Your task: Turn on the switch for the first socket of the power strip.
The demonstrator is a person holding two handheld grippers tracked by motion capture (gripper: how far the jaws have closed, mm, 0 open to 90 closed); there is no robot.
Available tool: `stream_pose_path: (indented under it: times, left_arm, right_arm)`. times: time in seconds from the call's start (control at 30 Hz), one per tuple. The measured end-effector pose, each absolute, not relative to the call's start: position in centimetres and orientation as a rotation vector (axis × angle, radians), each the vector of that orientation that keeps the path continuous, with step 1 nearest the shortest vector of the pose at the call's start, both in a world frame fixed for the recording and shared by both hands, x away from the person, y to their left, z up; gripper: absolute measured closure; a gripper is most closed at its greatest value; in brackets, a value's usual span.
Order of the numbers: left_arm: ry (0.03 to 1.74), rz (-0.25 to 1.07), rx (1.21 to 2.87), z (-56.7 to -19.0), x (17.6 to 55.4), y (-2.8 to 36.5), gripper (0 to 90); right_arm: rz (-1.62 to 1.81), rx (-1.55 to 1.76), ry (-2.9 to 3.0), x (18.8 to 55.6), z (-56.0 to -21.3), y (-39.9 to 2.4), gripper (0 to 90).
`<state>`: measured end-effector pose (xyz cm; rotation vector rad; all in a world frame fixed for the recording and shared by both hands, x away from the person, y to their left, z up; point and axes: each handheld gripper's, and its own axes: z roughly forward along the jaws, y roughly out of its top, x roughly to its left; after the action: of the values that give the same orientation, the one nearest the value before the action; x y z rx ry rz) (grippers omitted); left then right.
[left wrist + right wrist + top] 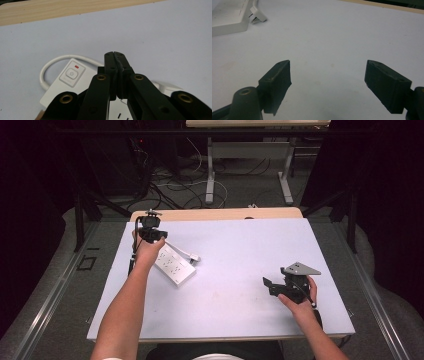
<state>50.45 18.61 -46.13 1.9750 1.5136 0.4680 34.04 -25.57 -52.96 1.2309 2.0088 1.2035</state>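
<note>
A white power strip (pixel 172 266) lies at the left of the pale mat (pixel 240 310), its cable looping round to a white plug (pixel 194 257). My left gripper (pixel 152 236) hovers over the strip's far end. In the left gripper view its jaws (pixel 114 53) stand pressed together with nothing between them, above the strip (pixel 57 92), just right of the power button (pixel 71 74) and red light (pixel 76 66). My right gripper (pixel 274 279) rests at the right of the mat, open and empty (pixel 328 65), pointing toward the strip (pixel 227 17) and plug (pixel 258 13).
A wooden table edge (pixel 215 214) runs along the back of the mat. Behind the table, cables (pixel 170 190) lie on the floor by the legs of another table (pixel 210 175). Dark frames stand on both sides.
</note>
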Motion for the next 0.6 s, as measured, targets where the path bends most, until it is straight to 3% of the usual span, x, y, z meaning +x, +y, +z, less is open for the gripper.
stream_pose_path:
  times: [0.6]
  left_arm:
    - [1.583, 0.411, 2.096, -48.5, 51.6, 19.0, 89.7]
  right_arm:
    - [1.223, 1.259, 1.996, 34.1, -53.1, -26.0, 19.8]
